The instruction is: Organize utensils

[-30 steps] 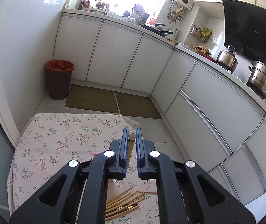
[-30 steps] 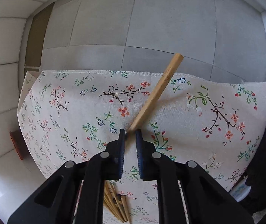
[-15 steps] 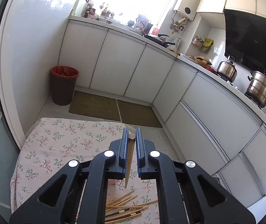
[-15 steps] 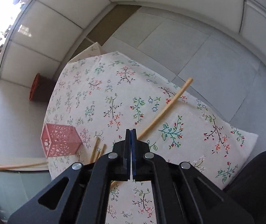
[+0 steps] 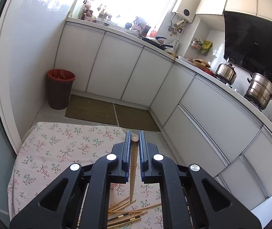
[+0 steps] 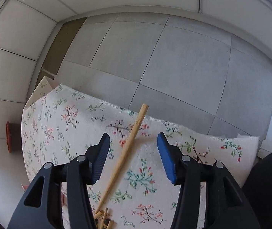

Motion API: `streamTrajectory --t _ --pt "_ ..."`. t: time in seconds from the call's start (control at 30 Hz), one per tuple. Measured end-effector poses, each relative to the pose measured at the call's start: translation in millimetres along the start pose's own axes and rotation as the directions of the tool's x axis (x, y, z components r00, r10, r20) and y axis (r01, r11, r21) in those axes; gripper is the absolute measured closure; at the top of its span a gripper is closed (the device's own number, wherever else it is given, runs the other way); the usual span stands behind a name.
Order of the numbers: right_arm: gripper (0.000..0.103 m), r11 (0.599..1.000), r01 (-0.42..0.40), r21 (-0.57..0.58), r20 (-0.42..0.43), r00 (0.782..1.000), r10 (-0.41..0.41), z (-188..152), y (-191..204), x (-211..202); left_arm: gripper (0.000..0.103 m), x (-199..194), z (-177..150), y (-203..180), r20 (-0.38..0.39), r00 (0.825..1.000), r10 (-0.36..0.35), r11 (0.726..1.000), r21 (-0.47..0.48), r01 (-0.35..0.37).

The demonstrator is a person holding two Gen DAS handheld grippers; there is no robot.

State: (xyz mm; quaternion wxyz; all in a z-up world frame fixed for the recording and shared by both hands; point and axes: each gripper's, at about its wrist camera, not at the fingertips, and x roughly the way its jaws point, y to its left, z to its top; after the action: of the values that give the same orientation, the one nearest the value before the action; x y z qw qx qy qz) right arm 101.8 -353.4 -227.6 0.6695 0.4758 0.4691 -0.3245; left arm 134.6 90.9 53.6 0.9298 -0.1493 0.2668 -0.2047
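The left gripper (image 5: 134, 143) has its jaws squeezed on one wooden chopstick (image 5: 133, 169). The chopstick points down at the tabletop, which wears a flowery cloth (image 5: 59, 148). Its thin tip hangs just over a messy pile of chopsticks (image 5: 125, 212) near the tabletop's near edge. The right gripper (image 6: 134, 148) has its jaws wide apart and holds nothing. Between them, a chopstick (image 6: 128, 148) reaches toward the far edge of the tabletop, past the cloth (image 6: 59, 126).
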Motion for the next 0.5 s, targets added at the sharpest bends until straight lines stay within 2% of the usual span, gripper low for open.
streamTrajectory --t 0.07,0.17,0.23,0.37,0.5 --pt "0.047 1.0 -0.019 0.01 -0.01 1.0 0.019 7.3 -6.0 10.1 0.096 1.2 -0.3 1.1 -0.003 1.0 -0.001 1.0 0.0 0.001" --pt "0.048 0.993 -0.099 0.06 -0.049 0.994 0.102 14.7 -8.8 33.0 0.096 5.2 -0.9 3.4 -0.013 1.0 0.003 1.0 -0.005 -0.003" --pt "0.09 0.994 -0.106 -0.008 -0.034 0.994 0.106 17.2 -0.8 36.5 0.096 6.6 -1.0 3.3 -0.015 1.0 0.011 1.0 -0.006 -0.011" --pt "0.093 0.974 -0.19 -0.12 0.048 0.979 0.197 12.0 21.0 -2.0 0.096 4.2 0.9 5.4 0.0 1.0 0.023 1.0 -0.017 -0.023" --pt "0.095 0.91 -0.303 -0.283 0.083 0.938 0.338 -5.5 54.0 -70.6 0.096 3.5 1.9 6.5 0.006 1.0 0.03 0.999 -0.024 -0.03"
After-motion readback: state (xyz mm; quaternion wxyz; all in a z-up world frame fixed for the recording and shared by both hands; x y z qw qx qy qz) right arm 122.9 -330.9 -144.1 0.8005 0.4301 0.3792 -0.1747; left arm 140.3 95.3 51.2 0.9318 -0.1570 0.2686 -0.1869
